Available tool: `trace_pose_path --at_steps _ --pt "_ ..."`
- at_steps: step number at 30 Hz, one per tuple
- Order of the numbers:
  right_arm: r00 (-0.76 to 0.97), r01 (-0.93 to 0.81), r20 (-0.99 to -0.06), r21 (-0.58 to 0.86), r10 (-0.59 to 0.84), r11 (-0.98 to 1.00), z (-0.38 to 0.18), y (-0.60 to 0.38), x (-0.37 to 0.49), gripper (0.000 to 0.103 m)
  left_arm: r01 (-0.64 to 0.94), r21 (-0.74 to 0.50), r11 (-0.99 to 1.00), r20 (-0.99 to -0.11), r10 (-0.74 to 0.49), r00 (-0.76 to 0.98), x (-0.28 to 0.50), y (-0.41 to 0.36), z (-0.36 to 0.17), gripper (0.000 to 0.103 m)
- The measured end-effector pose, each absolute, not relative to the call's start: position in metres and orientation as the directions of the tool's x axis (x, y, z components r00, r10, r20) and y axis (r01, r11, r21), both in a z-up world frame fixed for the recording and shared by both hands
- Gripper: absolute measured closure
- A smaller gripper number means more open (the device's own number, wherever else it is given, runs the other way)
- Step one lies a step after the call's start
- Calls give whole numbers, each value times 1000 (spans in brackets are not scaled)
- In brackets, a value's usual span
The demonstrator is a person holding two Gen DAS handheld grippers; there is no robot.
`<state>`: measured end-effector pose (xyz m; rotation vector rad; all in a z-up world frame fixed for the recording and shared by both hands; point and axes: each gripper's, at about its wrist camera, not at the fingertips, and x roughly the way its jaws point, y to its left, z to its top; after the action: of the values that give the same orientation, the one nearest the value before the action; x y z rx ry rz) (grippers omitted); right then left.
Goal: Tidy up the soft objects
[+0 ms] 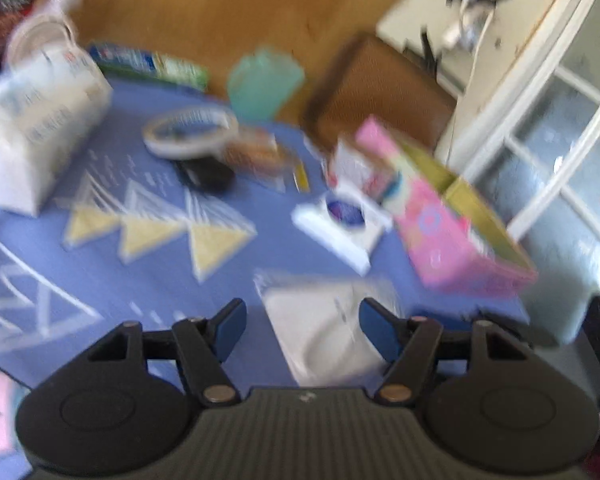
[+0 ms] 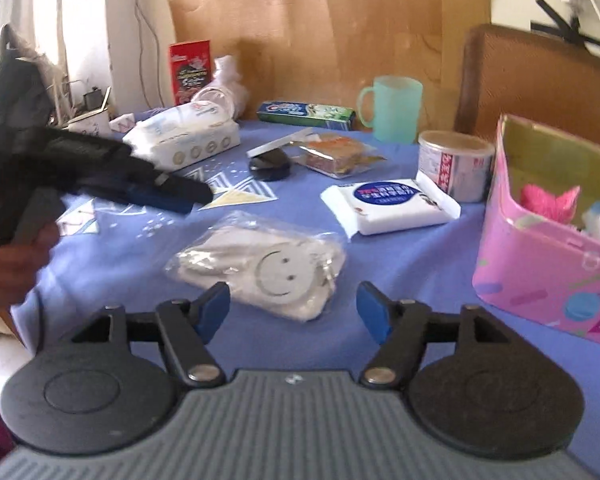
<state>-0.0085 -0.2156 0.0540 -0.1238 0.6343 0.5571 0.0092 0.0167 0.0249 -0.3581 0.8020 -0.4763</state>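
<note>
A clear bag holding a white soft thing with a smiley face (image 2: 268,268) lies on the blue tablecloth (image 2: 400,272), just ahead of my right gripper (image 2: 294,302), which is open and holds nothing. In the blurred left wrist view the same bag (image 1: 328,332) lies under and between the fingers of my left gripper (image 1: 302,320), open, its pads off the bag. A hand holds that left gripper (image 2: 172,196) at the left of the right wrist view. A pink box (image 2: 540,272) (image 1: 452,248) stands at the right with a pink fluffy thing (image 2: 548,200) inside.
On the cloth lie a white wipes pack (image 2: 388,204), a large tissue pack (image 2: 184,136), a wrapped snack (image 2: 332,156), a black round thing (image 2: 270,166), a tin (image 2: 454,164), a toothpaste box (image 2: 306,114) and a green cup (image 2: 396,108). A wooden board (image 2: 320,20) backs the table.
</note>
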Motion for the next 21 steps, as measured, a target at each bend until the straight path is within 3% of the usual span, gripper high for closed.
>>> trace_pose_path --at_steps 3,9,13,21 --pt "646 -547 -600 68 472 834 42 -206 -2 29 291 -418 860 -595 -502 628 3 -2 25 35" --pt "716 -524 -552 -20 427 851 37 -201 -14 39 303 -392 869 -594 -490 638 -3 -21 35 35" --pt "821 -425 -449 -65 354 903 46 -215 -22 46 372 -327 869 -548 -495 675 -2 -47 63 35" --pt "943 -231 -258 -51 211 972 82 -270 -33 47 536 -258 803 -471 -590 656 26 -130 107 35"
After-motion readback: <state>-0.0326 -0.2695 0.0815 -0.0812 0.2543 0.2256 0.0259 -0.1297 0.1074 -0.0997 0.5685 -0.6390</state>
